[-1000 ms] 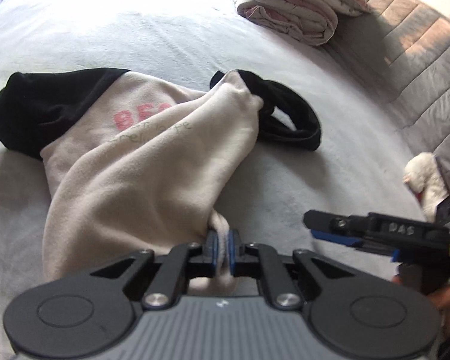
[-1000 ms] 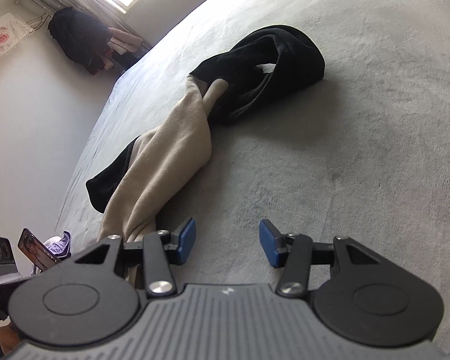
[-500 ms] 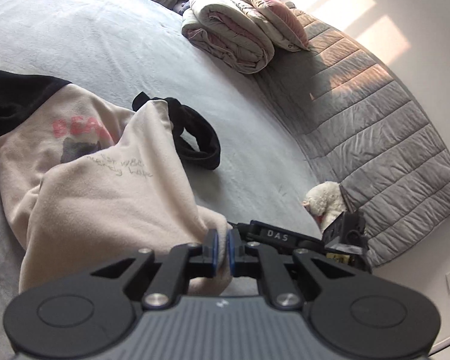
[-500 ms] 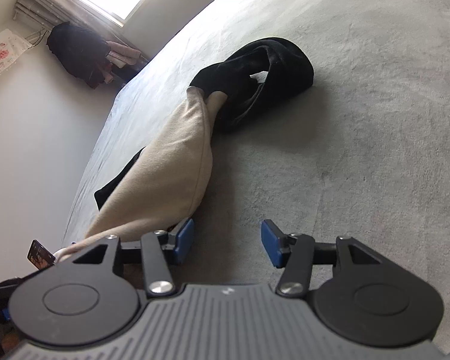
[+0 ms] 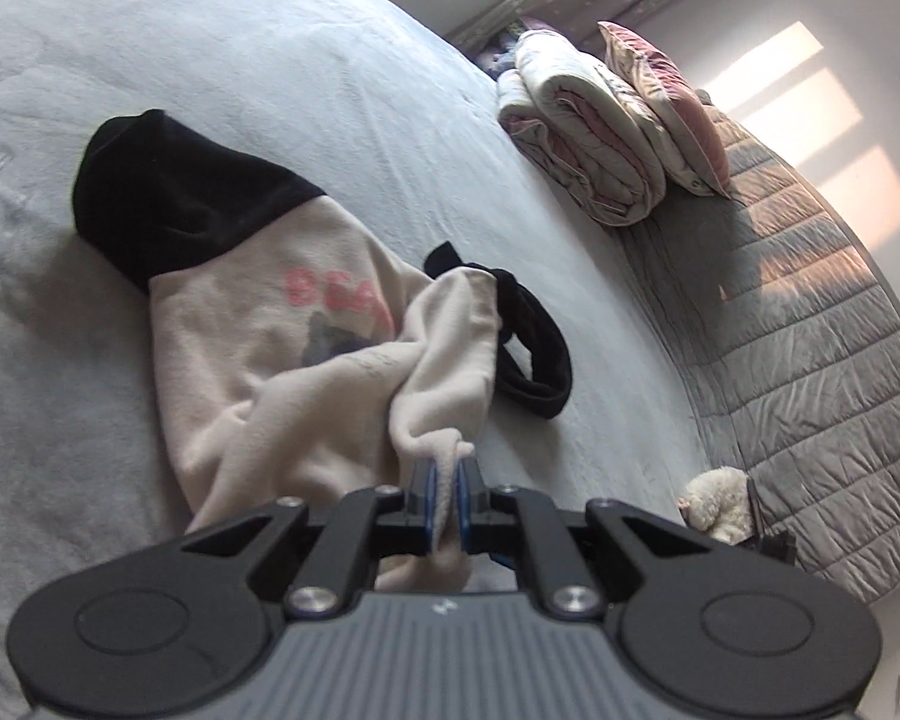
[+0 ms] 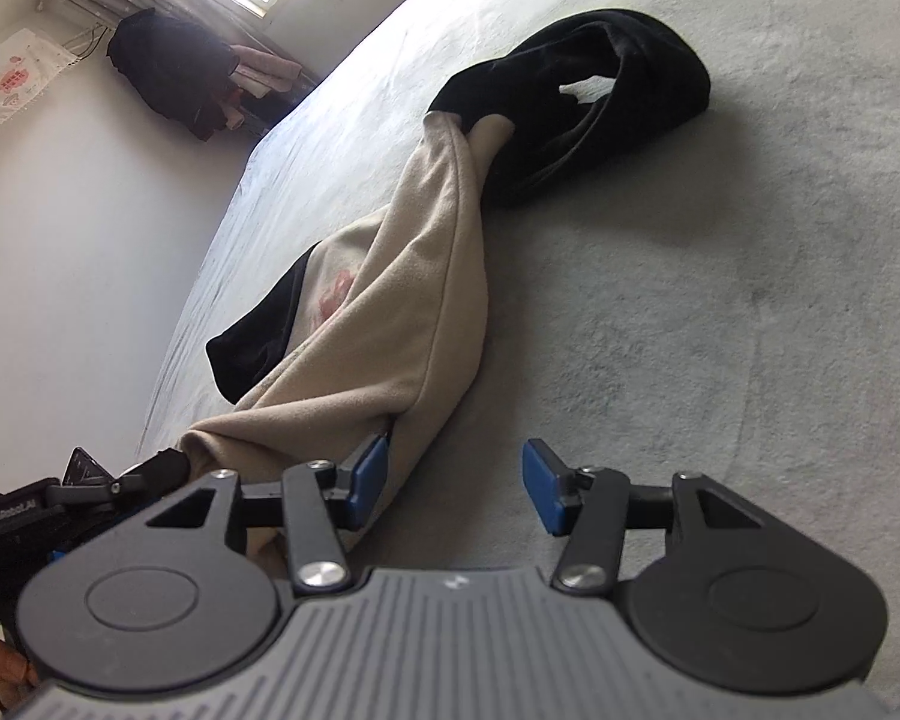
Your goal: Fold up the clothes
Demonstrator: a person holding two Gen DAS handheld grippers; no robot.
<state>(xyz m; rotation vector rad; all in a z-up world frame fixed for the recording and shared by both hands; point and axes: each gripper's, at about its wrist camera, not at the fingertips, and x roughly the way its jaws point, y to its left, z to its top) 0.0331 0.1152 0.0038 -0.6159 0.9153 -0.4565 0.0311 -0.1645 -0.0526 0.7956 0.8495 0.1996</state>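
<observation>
Left wrist view first: the left gripper (image 5: 444, 501) is clamped tight on a bunched bit of the cream edge of the sweatshirt (image 5: 306, 360), with a tuft of fabric poking up between the blue pads. From there the sweatshirt runs away across the grey bed (image 5: 270, 90), rumpled and half twisted, with pink lettering on the chest, one black sleeve (image 5: 168, 204) flopped out to the left and the other black sleeve (image 5: 534, 360) curled on the right. A folded quilt (image 5: 576, 132) and a pillow (image 5: 666, 102) sit at the far end by the padded headboard (image 5: 810, 360), and a small plush toy (image 5: 717, 501) sits off to the right. None of that is in the way.

Right wrist view: the right gripper (image 6: 453, 483) is wide open and holding nothing, jaws spread over bare bed (image 6: 750, 300). Its left pad sits right up against the cream hem, which lies just beside it. You can see the sweatshirt (image 6: 414, 324) strung out like a rope toward the black sleeve (image 6: 600, 120) at the far end.

My read: this is the spread-it-out stage, with one corner pinched and the garment definitely not flat or folded. I'd guess the next move is for the right gripper to shift over a bit and close on the hem apart from the left one's grip. Then both can pull it taut and flatten it. The fleece looks thick, so it needs a decent bite.
</observation>
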